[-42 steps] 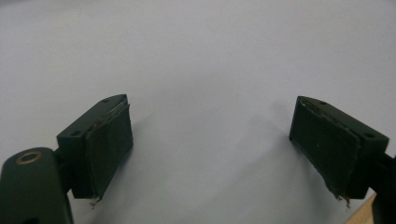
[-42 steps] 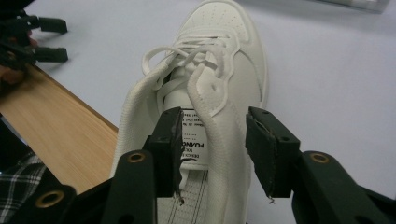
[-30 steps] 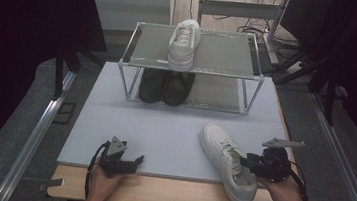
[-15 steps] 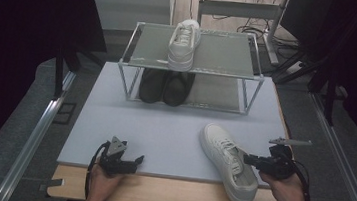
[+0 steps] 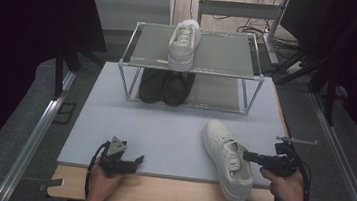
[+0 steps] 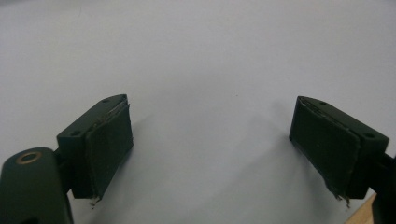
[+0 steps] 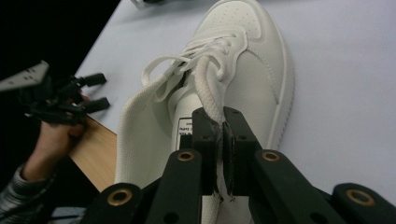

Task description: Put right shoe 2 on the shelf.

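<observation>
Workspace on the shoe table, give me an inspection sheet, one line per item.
Surface: pale mat on a wooden table, bare between the things.
Job's things: white shoe near the front right; second white shoe on top of the wire rack; dark pair on its lower level.
Clutter: nothing seen.
Grippers: left gripper open, low over bare mat; right gripper shut on the near shoe's tongue.
Cables: a cable loops at the right gripper; more lie on the floor behind the table.
Surroundings: metal rails on both sides, dark beyond.
</observation>
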The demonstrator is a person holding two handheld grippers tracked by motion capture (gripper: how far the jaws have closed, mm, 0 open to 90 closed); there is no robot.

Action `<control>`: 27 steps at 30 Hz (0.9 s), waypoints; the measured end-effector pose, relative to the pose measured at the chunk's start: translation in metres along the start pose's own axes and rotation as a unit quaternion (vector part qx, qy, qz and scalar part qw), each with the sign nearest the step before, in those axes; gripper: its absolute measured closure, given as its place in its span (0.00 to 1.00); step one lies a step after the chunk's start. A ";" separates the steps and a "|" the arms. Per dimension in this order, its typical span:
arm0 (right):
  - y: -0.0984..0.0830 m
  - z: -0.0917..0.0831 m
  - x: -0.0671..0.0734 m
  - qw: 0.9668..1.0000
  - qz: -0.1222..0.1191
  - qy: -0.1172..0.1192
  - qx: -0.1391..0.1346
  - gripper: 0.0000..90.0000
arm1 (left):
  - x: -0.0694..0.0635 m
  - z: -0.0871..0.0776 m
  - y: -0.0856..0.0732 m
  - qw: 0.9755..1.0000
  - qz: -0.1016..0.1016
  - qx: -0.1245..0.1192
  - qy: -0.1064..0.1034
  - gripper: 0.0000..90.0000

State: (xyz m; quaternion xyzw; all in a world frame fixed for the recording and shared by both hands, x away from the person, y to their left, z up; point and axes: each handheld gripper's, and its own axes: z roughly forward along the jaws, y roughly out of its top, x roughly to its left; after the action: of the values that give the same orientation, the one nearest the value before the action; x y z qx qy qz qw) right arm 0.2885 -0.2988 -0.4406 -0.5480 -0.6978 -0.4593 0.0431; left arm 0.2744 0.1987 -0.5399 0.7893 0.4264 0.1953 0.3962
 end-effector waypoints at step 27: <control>0.038 -0.021 0.022 0.994 0.018 0.079 -0.070 0.96 | 0.000 0.000 0.000 1.000 0.000 -0.001 0.000 0.14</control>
State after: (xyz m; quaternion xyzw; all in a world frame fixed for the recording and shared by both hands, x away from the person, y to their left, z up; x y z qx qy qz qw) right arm 0.3012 -0.2985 -0.3933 -0.5237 -0.6484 -0.5484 0.0678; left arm 0.2746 0.1987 -0.5399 0.7886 0.4266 0.1958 0.3971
